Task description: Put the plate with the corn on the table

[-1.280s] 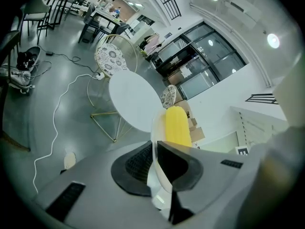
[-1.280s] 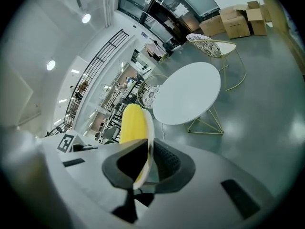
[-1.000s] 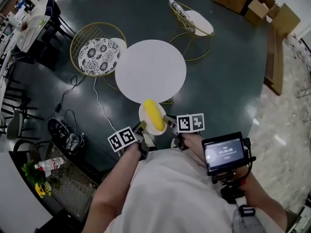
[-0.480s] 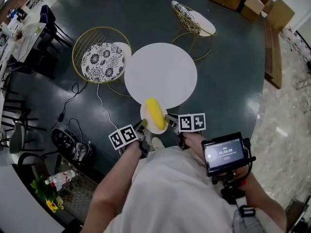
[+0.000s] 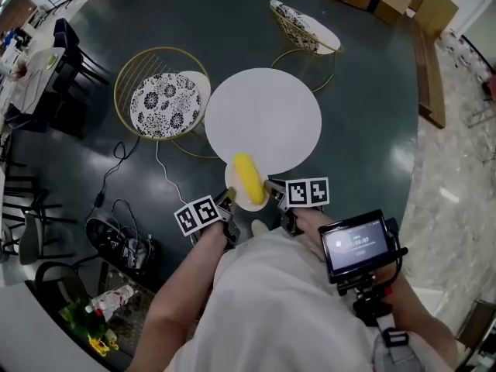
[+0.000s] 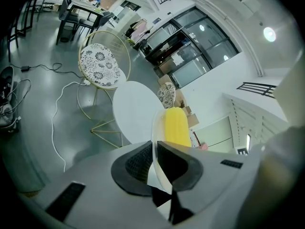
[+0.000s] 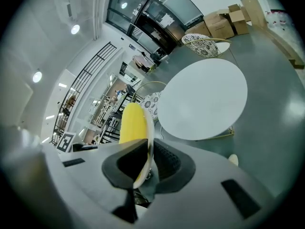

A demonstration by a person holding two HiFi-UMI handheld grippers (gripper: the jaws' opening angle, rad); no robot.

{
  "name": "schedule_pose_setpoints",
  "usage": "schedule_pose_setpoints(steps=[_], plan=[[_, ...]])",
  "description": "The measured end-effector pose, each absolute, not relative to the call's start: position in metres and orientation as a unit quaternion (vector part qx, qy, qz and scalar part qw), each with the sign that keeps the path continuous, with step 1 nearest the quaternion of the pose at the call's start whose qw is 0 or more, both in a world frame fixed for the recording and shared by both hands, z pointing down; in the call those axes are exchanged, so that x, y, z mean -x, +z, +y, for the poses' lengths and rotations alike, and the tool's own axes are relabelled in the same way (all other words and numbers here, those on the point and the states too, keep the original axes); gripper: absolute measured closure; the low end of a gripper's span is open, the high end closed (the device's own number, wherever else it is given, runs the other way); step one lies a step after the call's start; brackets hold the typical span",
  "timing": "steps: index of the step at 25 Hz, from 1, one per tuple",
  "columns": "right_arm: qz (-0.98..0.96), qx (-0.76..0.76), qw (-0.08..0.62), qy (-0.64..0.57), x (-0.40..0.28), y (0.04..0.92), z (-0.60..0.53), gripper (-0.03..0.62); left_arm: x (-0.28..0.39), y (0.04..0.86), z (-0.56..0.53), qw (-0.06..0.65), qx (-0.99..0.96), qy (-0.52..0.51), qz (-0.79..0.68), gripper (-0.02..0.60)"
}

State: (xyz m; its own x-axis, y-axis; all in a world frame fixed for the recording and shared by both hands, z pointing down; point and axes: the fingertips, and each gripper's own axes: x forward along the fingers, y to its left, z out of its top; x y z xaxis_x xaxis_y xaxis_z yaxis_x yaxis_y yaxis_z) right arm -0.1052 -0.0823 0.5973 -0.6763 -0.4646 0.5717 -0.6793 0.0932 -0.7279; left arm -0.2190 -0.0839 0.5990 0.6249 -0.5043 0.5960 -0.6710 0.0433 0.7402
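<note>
corn cob (image 5: pixel 248 178) on white plate (image 5: pixel 232 183), at round white table's (image 5: pixel 263 118) near edge | left gripper (image 5: pixel 227 199), right gripper (image 5: pixel 270 186) each clamp plate rim | dark floor (image 5: pixel 364 76), gold wire chair (image 5: pixel 163 95) beside table | plate-table contact unclear

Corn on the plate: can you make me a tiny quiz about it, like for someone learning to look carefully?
1. True or false: only the right gripper holds the small round white plate.
2. What lies on that plate? A) a yellow corn cob B) a red apple C) nothing
3. In the head view, which piece of furniture stands left of the round white table?

Key:
1. False: the left gripper is shut on the rim too.
2. A
3. A gold wire chair with a flower-patterned cushion.
</note>
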Motion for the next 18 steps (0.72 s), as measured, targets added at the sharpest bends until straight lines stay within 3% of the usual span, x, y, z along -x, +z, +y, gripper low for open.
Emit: schedule_pose_setpoints(steps=[18], plan=[[-0.729, -0.374, 0.139, 0.556, 0.095, 0.628, -0.153, 0.547, 0.208, 0.630, -0.154, 0.599, -0.678, 0.070, -0.420, 0.546]])
